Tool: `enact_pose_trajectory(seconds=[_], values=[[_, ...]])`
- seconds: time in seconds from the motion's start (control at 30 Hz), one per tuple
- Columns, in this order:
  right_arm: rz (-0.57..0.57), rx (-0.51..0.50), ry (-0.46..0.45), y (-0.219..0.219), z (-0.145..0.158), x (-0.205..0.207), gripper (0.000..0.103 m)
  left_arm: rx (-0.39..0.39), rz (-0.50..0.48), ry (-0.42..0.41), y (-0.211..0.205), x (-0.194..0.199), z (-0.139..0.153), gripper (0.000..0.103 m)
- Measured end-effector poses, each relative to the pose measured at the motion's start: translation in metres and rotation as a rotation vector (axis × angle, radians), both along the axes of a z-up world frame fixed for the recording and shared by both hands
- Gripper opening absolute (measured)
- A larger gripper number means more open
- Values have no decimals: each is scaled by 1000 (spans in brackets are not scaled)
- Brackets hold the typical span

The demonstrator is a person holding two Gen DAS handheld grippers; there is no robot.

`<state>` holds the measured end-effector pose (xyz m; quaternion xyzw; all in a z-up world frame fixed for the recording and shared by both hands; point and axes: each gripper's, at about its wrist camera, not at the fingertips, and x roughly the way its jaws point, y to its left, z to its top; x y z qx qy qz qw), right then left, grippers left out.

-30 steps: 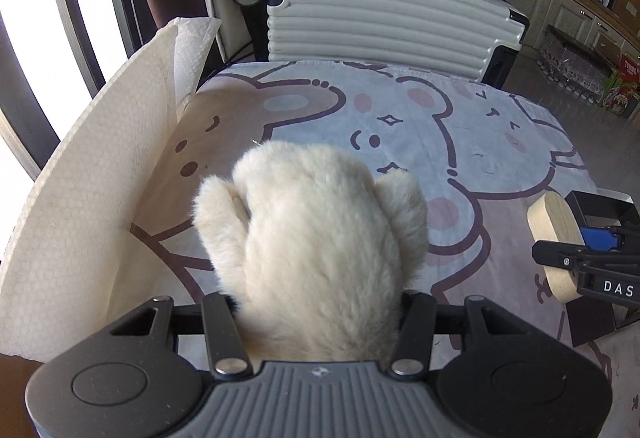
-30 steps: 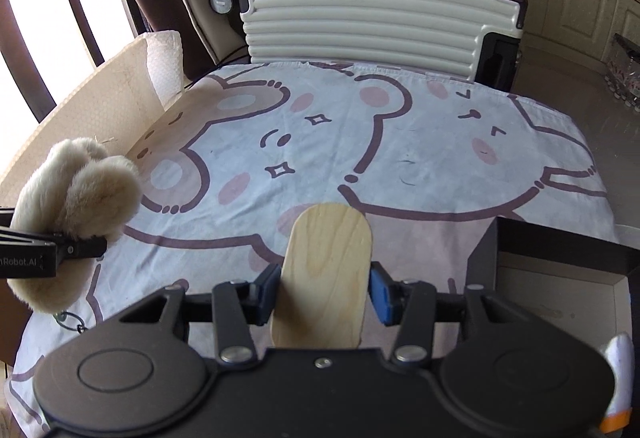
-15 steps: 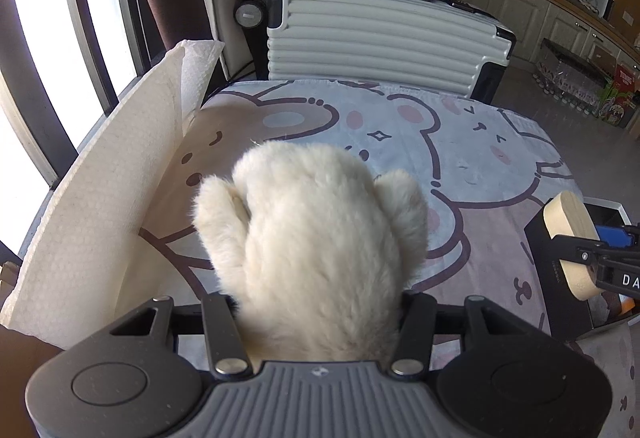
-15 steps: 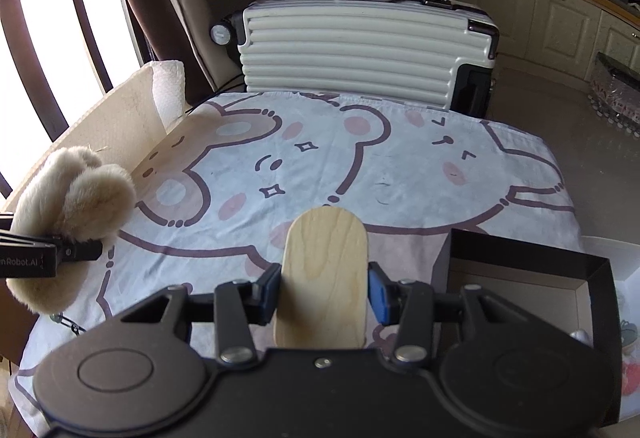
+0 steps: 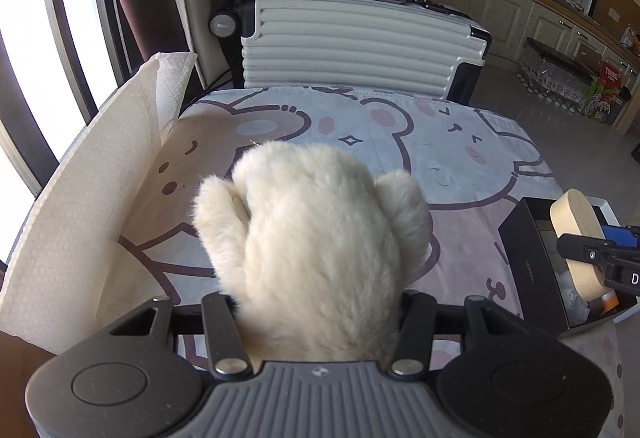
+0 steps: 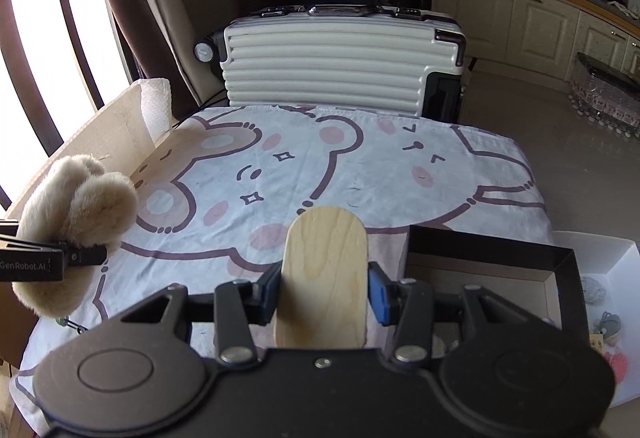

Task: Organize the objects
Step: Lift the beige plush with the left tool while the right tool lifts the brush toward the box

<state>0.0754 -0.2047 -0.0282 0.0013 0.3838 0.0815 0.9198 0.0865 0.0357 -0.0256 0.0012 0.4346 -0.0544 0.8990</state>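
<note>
We see the cream plush toy (image 5: 320, 238) at the centre of the left wrist view, clamped in our left hand-held gripper (image 5: 318, 318) above the bear-print tabletop (image 5: 440, 142). Our right hand-held gripper (image 6: 324, 298) pinches the wooden oval piece (image 6: 324, 278); lower right, the black box (image 6: 560, 258) sits open.

daylit room, blown-out glare at nine to eleven o'clock

the tall bright window (image 6: 36, 38) overexposes; the dim back cabinets (image 6: 520, 18) stay shadowed; fisheye bends the edges; the near black gripper body (image 6: 320, 390) blurs softly.
</note>
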Motion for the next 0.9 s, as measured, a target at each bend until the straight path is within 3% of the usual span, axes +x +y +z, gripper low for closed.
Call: enact_pose_trajectory(seconds=[0.5, 0.9], values=[[-142, 9, -12, -66, 4, -18, 46, 2, -132, -20, -67, 9, 0, 52], [-252, 11, -36, -108, 4, -21, 46, -51, -274, -100, -114, 24, 19, 52]])
